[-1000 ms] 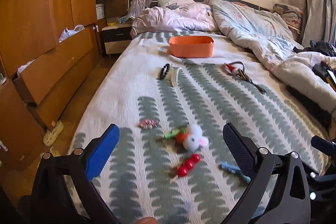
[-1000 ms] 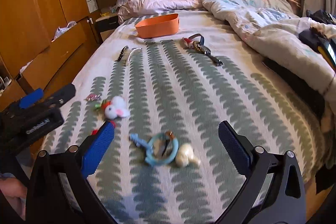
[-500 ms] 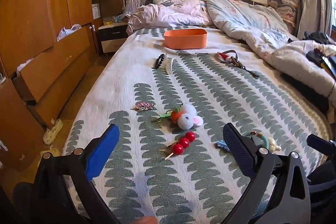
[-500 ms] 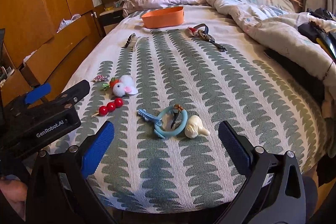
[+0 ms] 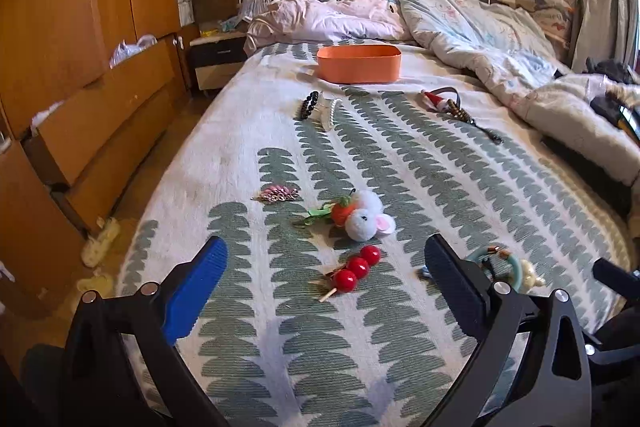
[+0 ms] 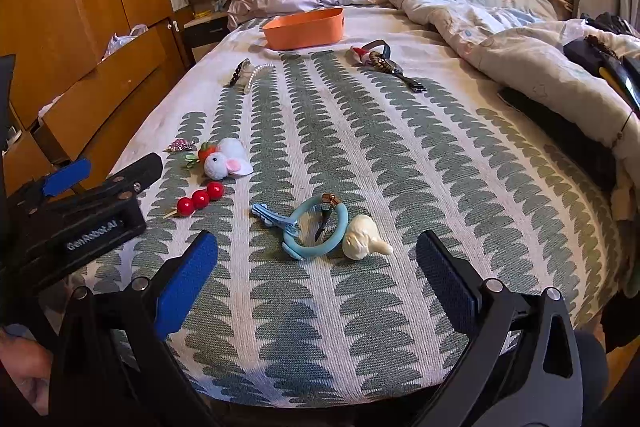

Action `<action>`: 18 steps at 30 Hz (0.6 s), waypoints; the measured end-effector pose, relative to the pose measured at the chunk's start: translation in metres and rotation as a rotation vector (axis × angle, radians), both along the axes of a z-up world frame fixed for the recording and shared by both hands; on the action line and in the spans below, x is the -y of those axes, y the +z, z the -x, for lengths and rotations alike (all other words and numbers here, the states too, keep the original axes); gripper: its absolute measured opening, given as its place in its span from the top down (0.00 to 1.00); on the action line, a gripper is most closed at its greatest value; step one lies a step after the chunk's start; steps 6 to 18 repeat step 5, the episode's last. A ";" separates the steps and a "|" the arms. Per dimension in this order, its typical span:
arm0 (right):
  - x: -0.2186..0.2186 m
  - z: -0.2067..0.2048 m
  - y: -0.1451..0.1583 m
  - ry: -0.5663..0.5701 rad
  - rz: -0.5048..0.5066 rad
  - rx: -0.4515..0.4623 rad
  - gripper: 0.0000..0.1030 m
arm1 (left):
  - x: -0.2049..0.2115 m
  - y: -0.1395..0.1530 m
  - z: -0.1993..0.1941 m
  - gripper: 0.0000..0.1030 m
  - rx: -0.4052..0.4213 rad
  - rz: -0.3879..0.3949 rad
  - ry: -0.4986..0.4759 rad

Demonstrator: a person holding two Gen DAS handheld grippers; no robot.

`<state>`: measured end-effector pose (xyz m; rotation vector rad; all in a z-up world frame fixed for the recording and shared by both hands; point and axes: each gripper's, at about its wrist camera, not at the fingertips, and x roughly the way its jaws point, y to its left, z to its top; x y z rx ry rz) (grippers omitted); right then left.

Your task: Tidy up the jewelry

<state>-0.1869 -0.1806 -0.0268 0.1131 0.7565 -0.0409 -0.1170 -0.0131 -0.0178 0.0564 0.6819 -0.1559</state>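
Left gripper (image 5: 326,287): fingers spread wide, nothing between them, held over the near end of the bedspread (image 5: 400,187).
Right gripper (image 6: 316,275): fingers likewise wide apart and empty.
Orange tray (image 5: 359,63): far end of the bedspread, near the pillows; well apart from both grippers.
Red bead stick (image 5: 356,267): between the left fingers as framed.
White pom-pom clip (image 5: 366,217): just beyond the beads, touching an orange and green piece.
Pink clip (image 5: 276,193): left of the pom-pom.
Black bracelet (image 5: 309,104), pearl strand (image 5: 331,113): side by side before the tray.
Blue ring (image 6: 318,227): whole in the right view only, cream charm (image 6: 362,238) touching it; left view shows just its edge behind a finger.
Left tool body (image 6: 80,211): seen only from the right view.
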 end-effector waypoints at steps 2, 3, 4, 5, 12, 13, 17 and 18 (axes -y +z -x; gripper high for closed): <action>0.002 -0.001 0.001 -0.001 0.000 0.000 0.03 | 0.000 0.001 0.001 0.05 0.006 0.001 -0.003; 0.002 -0.001 0.001 -0.002 -0.001 0.001 0.03 | 0.000 0.001 0.001 0.05 0.005 -0.001 -0.003; 0.003 -0.001 0.001 -0.004 -0.002 0.003 0.03 | 0.001 0.001 0.001 0.05 0.006 -0.001 -0.004; 0.003 -0.001 0.001 -0.006 -0.003 0.002 0.03 | 0.001 0.002 0.002 0.05 0.008 -0.004 -0.001; 0.003 -0.001 0.001 -0.006 -0.003 0.002 0.03 | 0.001 0.002 0.002 0.05 0.008 -0.004 -0.001; 0.003 -0.001 0.001 -0.006 -0.003 0.002 0.03 | 0.001 0.002 0.002 0.05 0.008 -0.004 -0.001; 0.003 -0.001 0.001 -0.006 -0.003 0.002 0.03 | 0.001 0.002 0.002 0.05 0.008 -0.004 -0.001; 0.003 -0.001 0.001 -0.006 -0.003 0.002 0.03 | 0.001 0.002 0.002 0.05 0.008 -0.004 -0.001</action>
